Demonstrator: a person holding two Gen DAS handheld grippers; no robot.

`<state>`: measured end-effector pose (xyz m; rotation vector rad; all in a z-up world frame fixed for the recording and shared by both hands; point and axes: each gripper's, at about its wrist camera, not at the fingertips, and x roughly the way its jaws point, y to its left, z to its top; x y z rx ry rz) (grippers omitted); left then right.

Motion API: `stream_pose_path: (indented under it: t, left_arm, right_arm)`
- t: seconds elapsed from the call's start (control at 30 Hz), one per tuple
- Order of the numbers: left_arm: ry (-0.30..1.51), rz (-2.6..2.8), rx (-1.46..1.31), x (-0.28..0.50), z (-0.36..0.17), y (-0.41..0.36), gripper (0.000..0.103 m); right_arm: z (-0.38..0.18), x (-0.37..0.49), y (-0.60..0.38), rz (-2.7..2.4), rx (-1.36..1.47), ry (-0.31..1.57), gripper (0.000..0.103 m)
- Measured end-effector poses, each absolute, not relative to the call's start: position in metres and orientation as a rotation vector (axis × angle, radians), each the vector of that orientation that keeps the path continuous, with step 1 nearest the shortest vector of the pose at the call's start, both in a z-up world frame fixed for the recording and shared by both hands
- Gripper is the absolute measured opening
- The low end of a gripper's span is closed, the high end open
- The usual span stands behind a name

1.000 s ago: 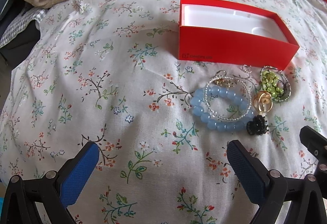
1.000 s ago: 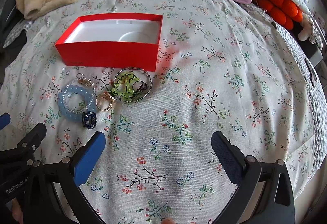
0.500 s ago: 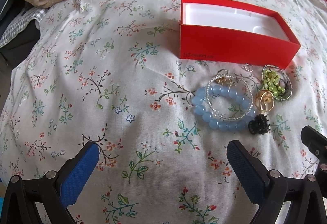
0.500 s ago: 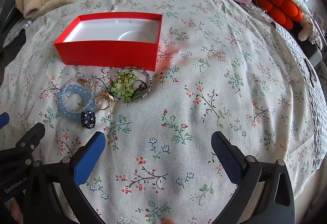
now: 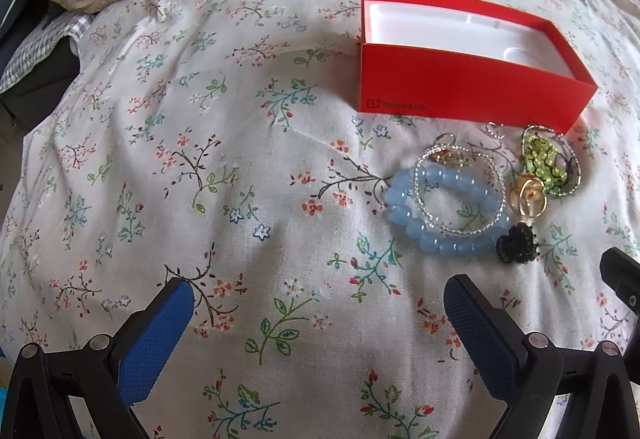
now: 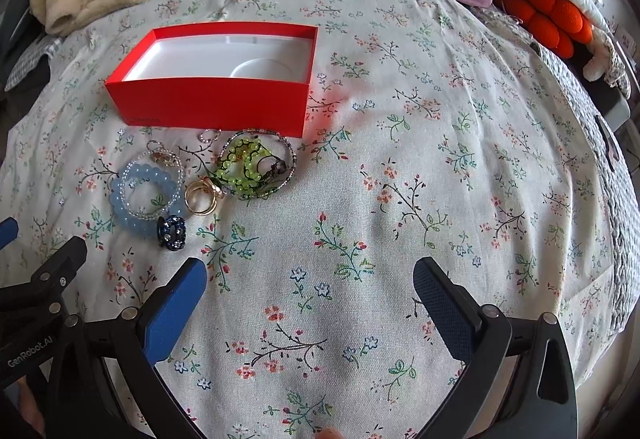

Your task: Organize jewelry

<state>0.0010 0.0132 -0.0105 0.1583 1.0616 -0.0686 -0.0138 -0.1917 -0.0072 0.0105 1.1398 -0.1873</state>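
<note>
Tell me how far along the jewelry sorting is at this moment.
Nothing looks done: the red box holds no jewelry. Nothing is in hand; the left tool and right tool are open above the bedspread. Left: the blue bead bracelet, gold rings, green bead bracelet and dark ring.

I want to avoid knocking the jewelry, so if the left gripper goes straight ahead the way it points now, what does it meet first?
Probably just the floral bedspread. The left gripper is open and aims left of the blue bead bracelet and the red box, so both should be missed, though depth is hard to judge.
</note>
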Motion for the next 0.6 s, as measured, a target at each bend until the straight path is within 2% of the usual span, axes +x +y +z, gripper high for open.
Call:
stream_pose_path:
  t: [0.53,0.6]
  left_arm:
    - [1.087,-0.152,0.164,0.015,-0.011,0.016,0.103]
    - [1.122,-0.195,0.164,0.024,-0.011,0.015,0.1]
  right_arm:
    - [-0.003,-0.003,-0.199,-0.174,0.034,1.169,0.103]
    - [0.001,0.004,-0.204,-0.166,0.058,1.192,0.103]
